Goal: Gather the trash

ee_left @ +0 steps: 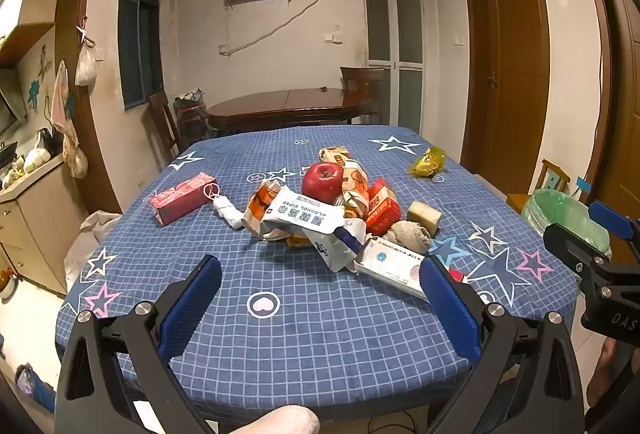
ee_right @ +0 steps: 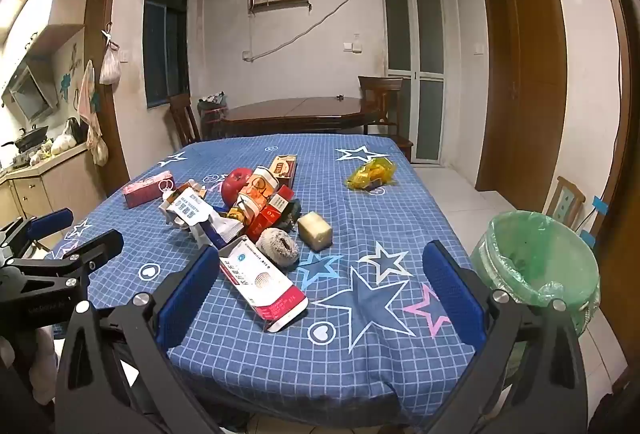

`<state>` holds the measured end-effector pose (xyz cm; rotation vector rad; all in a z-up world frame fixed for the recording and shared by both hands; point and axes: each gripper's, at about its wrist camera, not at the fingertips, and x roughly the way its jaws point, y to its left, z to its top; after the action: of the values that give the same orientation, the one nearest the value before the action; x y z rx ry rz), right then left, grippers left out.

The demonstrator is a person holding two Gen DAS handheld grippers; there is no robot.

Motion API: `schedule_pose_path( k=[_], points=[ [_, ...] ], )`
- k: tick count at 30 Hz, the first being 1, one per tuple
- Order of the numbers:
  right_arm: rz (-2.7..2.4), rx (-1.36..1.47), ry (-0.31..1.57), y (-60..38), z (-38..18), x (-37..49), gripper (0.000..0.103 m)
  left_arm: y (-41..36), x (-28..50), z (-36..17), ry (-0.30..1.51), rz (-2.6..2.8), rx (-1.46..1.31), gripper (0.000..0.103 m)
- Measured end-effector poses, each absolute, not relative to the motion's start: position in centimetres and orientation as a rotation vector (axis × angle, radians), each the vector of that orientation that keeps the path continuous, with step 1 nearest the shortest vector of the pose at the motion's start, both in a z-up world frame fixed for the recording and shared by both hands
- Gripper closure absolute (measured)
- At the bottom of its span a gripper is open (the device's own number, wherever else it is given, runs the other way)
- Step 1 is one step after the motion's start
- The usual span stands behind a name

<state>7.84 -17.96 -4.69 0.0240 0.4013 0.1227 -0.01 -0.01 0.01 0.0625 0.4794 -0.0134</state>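
Right wrist view: the right tool (ee_right: pixel 320 294) is wide open and holds nothing. The flat white and red paper box (ee_right: pixel 262 280) lies on the blue checked table (ee_right: pixel 360 354) just inside its left finger, long side pointing away. The left tool (ee_left: pixel 322 298) is wide open too. The green-lined round bin (ee_right: pixel 536 266) stands on the right.

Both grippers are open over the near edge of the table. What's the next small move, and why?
Probably ease the right gripper forward and down onto the white-and-red carton. It is the nearest trash, lying flat in line with that gripper's open jaws, and the green-lined bin stands on that side.
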Motion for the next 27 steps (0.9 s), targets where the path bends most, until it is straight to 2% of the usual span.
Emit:
schedule_pose_path(
  k=[27],
  points=[
    [0.122, 0.019, 0.412, -17.73, -5.03, 7.93, 0.005, -0.25, -0.07, 0.03, 0.484, -0.024, 0.068, 0.004]
  ],
)
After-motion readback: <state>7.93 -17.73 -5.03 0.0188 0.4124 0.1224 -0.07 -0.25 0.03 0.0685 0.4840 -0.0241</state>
